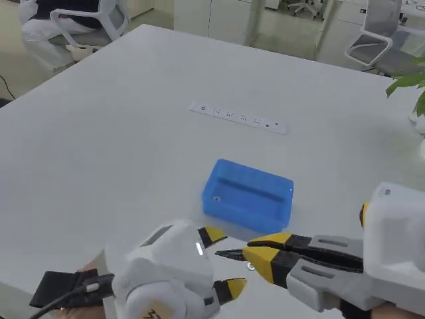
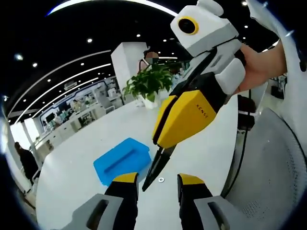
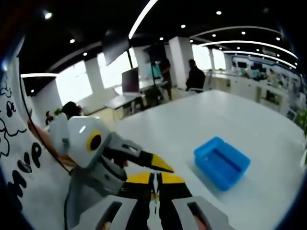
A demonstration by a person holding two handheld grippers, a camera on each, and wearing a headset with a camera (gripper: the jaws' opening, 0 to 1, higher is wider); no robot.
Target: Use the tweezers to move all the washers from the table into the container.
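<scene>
An open blue rectangular plastic container (image 1: 247, 197) sits near the middle of the white surface (image 1: 99, 133). 1 small silver metal washer (image 1: 216, 198) lies inside it, close to its left end. Past the container, a long white power strip (image 1: 238, 116) lies flat on the surface.

In the head view the left gripper (image 1: 226, 259) comes in from the bottom left. Its white body is low over the surface, and its 2 yellow-tipped jaws are spread wide with nothing gripped between them. The right gripper (image 1: 247, 254) reaches in from the right. Its yellow-and-black jaws are pressed together on slim black tweezers (image 1: 229, 253), which point towards the left gripper and end in the gap between its jaws. Another silver washer (image 1: 250, 266) lies on the surface just under the right gripper's jaws, on the near side of the container and apart from it.

In the left gripper view the tweezers (image 2: 154, 166) slant down from the right gripper (image 2: 160, 143), and their tip sits just beside that washer (image 2: 161, 180). I cannot tell whether the tip touches the washer or the surface. The container (image 2: 122, 160) lies further off to the left, with a green potted plant (image 2: 148, 81) at the far edge of the surface.

In the right gripper view the tweezers (image 3: 154, 199) show as a thin dark line clamped between that gripper's own closed jaws. The container (image 3: 221, 163) lies off to the right.
</scene>
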